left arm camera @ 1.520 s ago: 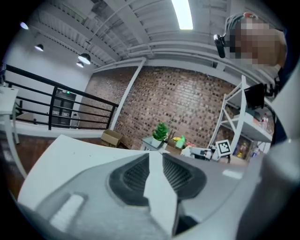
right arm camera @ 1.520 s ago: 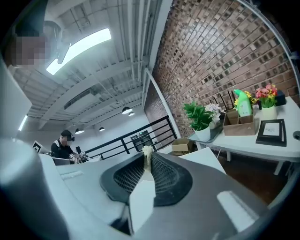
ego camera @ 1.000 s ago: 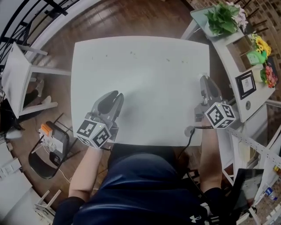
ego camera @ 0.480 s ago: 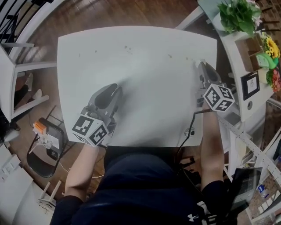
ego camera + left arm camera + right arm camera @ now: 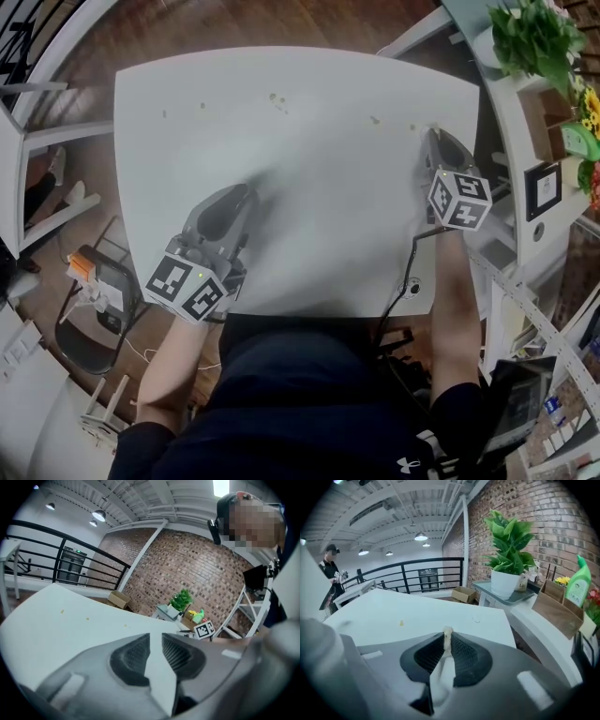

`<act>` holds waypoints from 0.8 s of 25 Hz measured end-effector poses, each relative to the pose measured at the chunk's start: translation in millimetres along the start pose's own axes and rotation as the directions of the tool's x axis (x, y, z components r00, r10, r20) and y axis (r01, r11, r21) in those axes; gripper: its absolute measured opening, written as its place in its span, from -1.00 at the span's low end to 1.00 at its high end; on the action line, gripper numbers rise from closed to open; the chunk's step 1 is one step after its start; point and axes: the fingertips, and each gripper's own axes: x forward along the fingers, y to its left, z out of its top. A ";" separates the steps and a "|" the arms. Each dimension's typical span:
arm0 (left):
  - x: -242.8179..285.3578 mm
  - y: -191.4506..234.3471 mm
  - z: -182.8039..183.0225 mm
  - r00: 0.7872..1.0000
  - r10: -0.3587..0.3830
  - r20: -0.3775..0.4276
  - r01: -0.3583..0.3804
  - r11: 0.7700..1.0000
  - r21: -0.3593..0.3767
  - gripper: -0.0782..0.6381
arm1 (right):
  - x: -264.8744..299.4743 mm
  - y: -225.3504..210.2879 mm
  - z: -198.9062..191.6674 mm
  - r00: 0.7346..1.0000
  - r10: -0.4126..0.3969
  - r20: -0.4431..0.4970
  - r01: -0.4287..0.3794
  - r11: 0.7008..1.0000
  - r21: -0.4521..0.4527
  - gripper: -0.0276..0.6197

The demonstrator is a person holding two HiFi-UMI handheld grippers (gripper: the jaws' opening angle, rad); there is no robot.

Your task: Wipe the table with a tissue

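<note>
Right gripper (image 5: pixel 447 638) jaws are pinched tight on the tissue (image 5: pixel 447 632), a small white wad poking out at the tips, right by the bench's (image 5: pixel 319 197) right edge. Left gripper (image 5: pixel 155 638) jaws are a slit apart with nothing in them, low over the bench's near-left part. Crumbs (image 5: pixel 275 97) dot the bench's far side, and wide bare bench lies between the two grippers.

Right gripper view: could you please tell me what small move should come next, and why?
Probably sweep the right gripper, shut on a small white tissue wad, leftward over the white table: small brownish crumbs lie just left of its tips, unwiped.
</note>
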 end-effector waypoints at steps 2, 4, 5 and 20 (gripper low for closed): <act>-0.6 3.4 1.8 1.000 0.003 0.009 -0.003 1.000 -0.019 -0.58 | 4.4 2.0 0.2 1.000 0.001 -0.005 -0.001 1.000 -0.001 -0.76; -1.7 7.3 2.7 1.000 0.007 0.011 -0.006 0.999 -0.033 -0.58 | 8.1 6.8 1.8 1.000 0.020 -0.001 -0.020 0.999 0.035 -0.77; -2.5 8.9 3.1 1.000 0.007 0.010 -0.007 0.999 -0.038 -0.58 | 9.3 8.7 2.3 1.000 0.025 -0.003 -0.025 0.999 0.043 -0.77; -14.7 18.7 9.6 0.999 0.013 0.034 -0.011 0.998 -0.065 -0.60 | 18.9 38.7 6.5 0.998 0.065 -0.011 -0.065 0.998 0.006 -0.77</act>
